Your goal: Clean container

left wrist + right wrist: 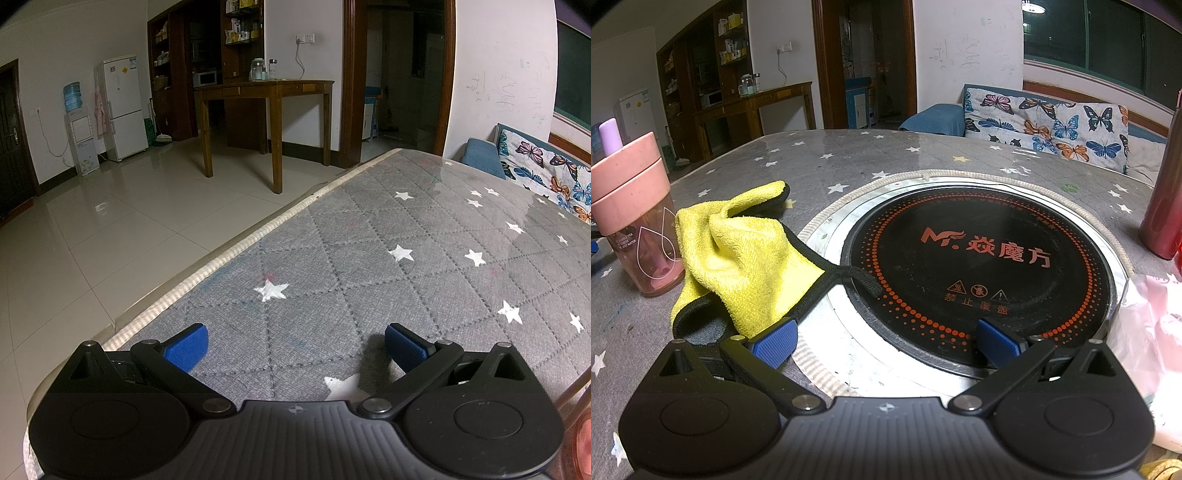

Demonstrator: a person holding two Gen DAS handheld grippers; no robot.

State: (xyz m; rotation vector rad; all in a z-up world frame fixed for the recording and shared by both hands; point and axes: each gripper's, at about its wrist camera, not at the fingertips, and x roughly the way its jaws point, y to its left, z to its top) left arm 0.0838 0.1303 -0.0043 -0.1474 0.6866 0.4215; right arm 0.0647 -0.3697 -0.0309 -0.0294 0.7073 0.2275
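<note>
Pink cup [635,218] stands upright at the far left of the worktop [849,162] in the right wrist view, w/ a lilac spout poking up from its lid and a see-through lower half. Yellow cloth [738,251] lies crumpled just beside it, its black-trimmed edge draped onto the steel ring of the round black cooktop [979,266] set into the worktop. Right gripper [886,341] hovers low over the near edge of that cooktop, blue pads spread wide, nothing between them; left pad sits just at the cloth's near corner. Dark red bottle [1161,199] stands at far right, w/ a pale plastic bag [1145,332] near it. Left wrist view: left gripper [295,349] also spread wide and empty, held over the grey star-print cover on a bare stretch by the worktop's edge. Tiled floor, a wooden table [266,92] and a white fridge [123,107] beyond.
</note>
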